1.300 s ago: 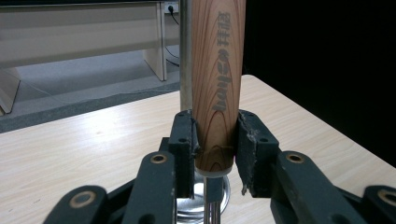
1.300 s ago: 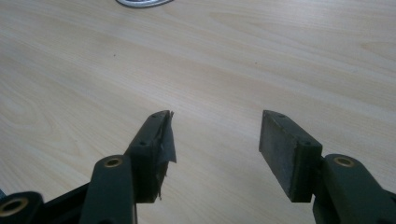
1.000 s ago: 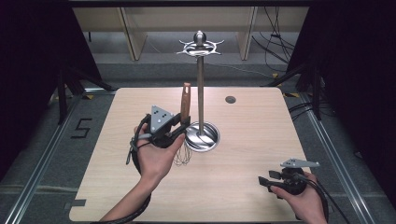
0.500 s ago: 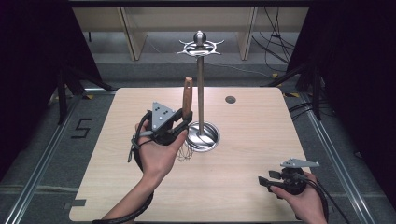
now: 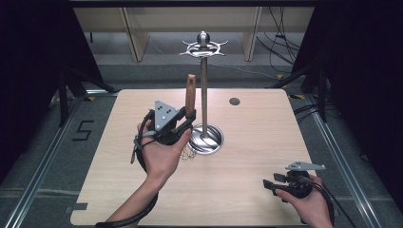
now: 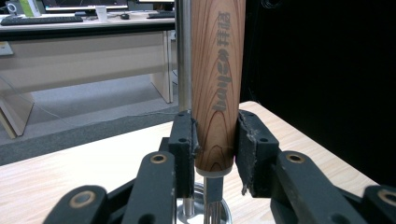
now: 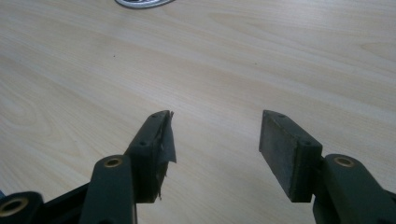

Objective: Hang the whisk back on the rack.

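A: Item one, left gripper (image 5: 186,122). State?

B: Pressed onto the whisk (image 5: 190,102), pads flat against the lower end of its wooden handle. The left gripper view gives the close detail: both pads on the handle (image 6: 218,84), dark lettering running up the wood, a metal collar just below the pinch. The high view adds the wire loops hanging below the hand, just beside the stand's round base (image 5: 207,139).

A: Item two, the stand.

B: Metal pole (image 5: 204,97) rising from that base, hooked crown at the top (image 5: 203,47). From above, the handle stands upright just left of the pole; in the left gripper view the pole (image 6: 184,56) sits right behind the handle (whether they touch, I cannot tell).

A: Item three, right gripper (image 5: 269,185).

B: Spread, nothing between the jaws, low over the table (image 5: 266,123) at its near right corner. Its own view shows the gap over bare wood, a frayed pad (image 7: 167,140) on one jaw, and the base's rim (image 7: 140,3) at the top edge.

A: Remainder?

B: A small dark disc (image 5: 234,101) on the far side of the table.
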`<control>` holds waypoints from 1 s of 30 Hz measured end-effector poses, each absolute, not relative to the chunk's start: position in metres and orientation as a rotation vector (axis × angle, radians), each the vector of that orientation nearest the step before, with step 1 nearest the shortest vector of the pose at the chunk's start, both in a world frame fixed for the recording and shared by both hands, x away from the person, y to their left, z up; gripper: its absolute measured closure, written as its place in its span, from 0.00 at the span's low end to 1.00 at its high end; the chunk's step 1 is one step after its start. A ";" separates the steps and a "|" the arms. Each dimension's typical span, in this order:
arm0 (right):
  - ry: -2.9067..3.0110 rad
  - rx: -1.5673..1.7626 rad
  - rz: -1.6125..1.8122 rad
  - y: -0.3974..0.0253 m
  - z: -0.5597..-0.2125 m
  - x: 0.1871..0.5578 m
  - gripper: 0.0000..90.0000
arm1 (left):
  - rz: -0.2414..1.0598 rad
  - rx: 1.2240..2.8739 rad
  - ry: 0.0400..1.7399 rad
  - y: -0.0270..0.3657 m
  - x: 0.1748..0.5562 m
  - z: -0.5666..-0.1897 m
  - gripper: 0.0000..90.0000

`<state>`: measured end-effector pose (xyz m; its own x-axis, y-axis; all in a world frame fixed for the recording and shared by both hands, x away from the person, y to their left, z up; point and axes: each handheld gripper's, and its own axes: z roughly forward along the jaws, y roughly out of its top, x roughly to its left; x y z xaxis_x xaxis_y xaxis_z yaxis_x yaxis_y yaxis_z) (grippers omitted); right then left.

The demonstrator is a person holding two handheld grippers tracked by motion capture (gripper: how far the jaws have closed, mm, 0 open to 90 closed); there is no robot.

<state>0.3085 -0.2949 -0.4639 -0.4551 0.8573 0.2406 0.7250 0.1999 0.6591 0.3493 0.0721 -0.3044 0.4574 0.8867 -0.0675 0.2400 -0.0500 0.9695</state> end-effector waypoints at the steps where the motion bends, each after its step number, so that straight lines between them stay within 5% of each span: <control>1: 2.293 1.566 1.083 -0.294 -0.463 0.307 0.49 | 0.707 1.566 1.013 0.072 0.349 -0.304 0.76; 30: 2.291 1.563 1.096 -0.294 -0.463 0.308 0.49 | 0.730 1.542 1.011 0.063 0.355 -0.294 0.76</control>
